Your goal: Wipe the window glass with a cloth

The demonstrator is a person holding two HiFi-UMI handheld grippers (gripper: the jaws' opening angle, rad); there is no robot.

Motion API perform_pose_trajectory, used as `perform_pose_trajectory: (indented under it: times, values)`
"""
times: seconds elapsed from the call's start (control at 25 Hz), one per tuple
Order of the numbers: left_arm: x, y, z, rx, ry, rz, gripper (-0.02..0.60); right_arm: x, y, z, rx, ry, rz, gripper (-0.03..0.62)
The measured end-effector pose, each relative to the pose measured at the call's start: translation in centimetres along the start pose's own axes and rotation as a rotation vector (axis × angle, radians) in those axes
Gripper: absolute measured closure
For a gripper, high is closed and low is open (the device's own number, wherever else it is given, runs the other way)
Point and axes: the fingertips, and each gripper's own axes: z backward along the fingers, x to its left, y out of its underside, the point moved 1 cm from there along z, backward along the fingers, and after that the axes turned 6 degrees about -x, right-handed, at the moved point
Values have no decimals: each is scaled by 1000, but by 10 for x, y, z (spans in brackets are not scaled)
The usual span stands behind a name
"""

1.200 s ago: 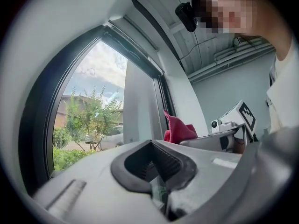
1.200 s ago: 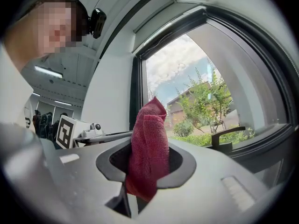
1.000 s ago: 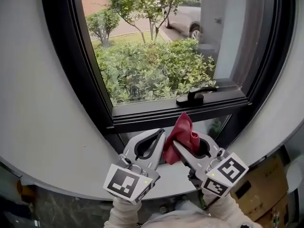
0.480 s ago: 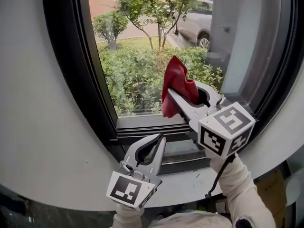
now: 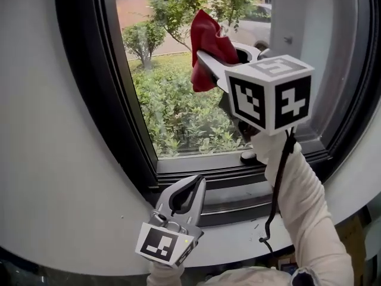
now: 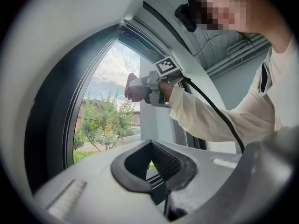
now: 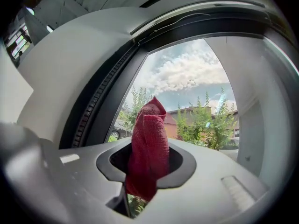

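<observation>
Head view: the right hand-held gripper (image 5: 201,57) clamps a red cloth (image 5: 208,34) high up by the window glass (image 5: 178,112). The left hand-held gripper (image 5: 200,181) hangs low, closed and empty. Wiping seems barely begun.

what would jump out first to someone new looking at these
The red cloth pinched in the right tool stands out, raised high before the window glass with green bushes outside. Below, the left tool hangs shut and empty near the sill.
</observation>
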Motion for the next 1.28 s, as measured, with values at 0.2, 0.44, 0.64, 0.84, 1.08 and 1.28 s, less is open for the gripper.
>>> perform_pose_trajectory:
  times: [0.2, 0.44, 0.64, 0.84, 1.08, 1.28]
  values:
    - [7, -15, -10, -42, 11, -20, 581, 5, -1, -4, -13, 34, 75, 462]
    - [-2, -19, -25, -61, 35, -34, 581, 6, 21, 4, -12, 12, 78, 462]
    - [-19, -17, -43, -43, 39, -29, 581, -16, 18, 21, -4, -9, 83, 464]
    - [-38, -7, -71, -43, 61, -28, 581, -62, 30, 50, -14, 18, 51, 464]
    - [-85, -4, -122, -37, 107, -30, 581, -142, 34, 103, -18, 105, 52, 464]
    - [-128, 2, -167, -28, 155, -33, 581, -215, 43, 150, -8, 191, 54, 464]
